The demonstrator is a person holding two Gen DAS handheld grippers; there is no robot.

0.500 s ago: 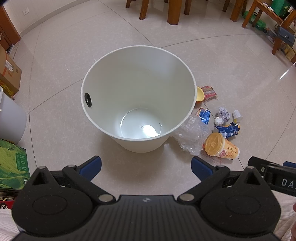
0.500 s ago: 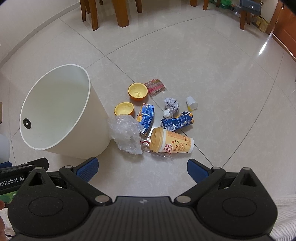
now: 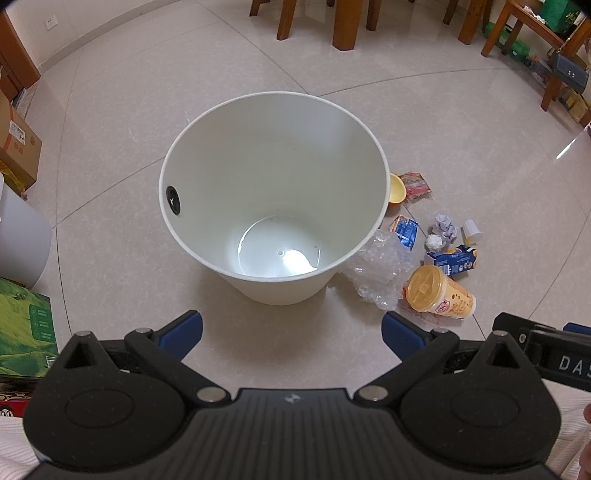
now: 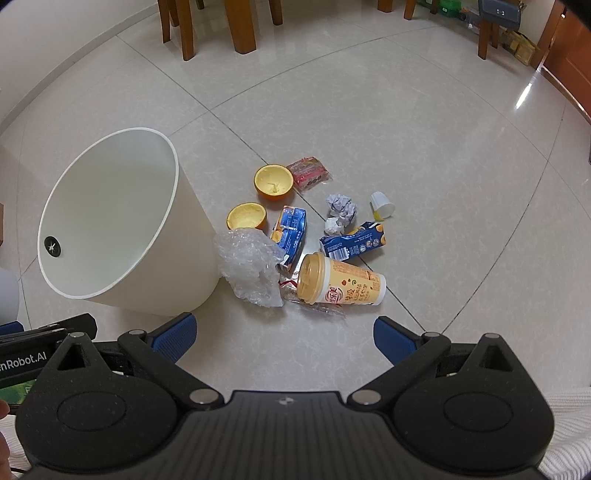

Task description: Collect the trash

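A white waste bin (image 3: 207,155) (image 4: 184,258) stands on the tiled floor with nothing inside. My left gripper (image 3: 291,328) hangs open just in front of it. To the bin's right lies a trash pile: a yellow lidded cup (image 4: 343,284) (image 3: 439,291) on its side, crumpled clear plastic (image 4: 251,269) (image 3: 380,266), two blue cartons (image 4: 291,229) (image 4: 354,242), two orange peel halves (image 4: 273,181) (image 4: 245,216), a red wrapper (image 4: 308,171), crumpled paper (image 4: 341,206) and a small white cup (image 4: 382,205). My right gripper (image 4: 284,332) is open, hovering short of the yellow cup.
Wooden chair and table legs (image 4: 243,26) stand at the far side. A cardboard box (image 3: 16,144), a white container (image 3: 18,236) and a green box (image 3: 22,328) sit at the left. A dark bag (image 3: 570,74) hangs at the far right.
Both views have barely shifted; the bin and the trash lie as before and both grippers stay open.
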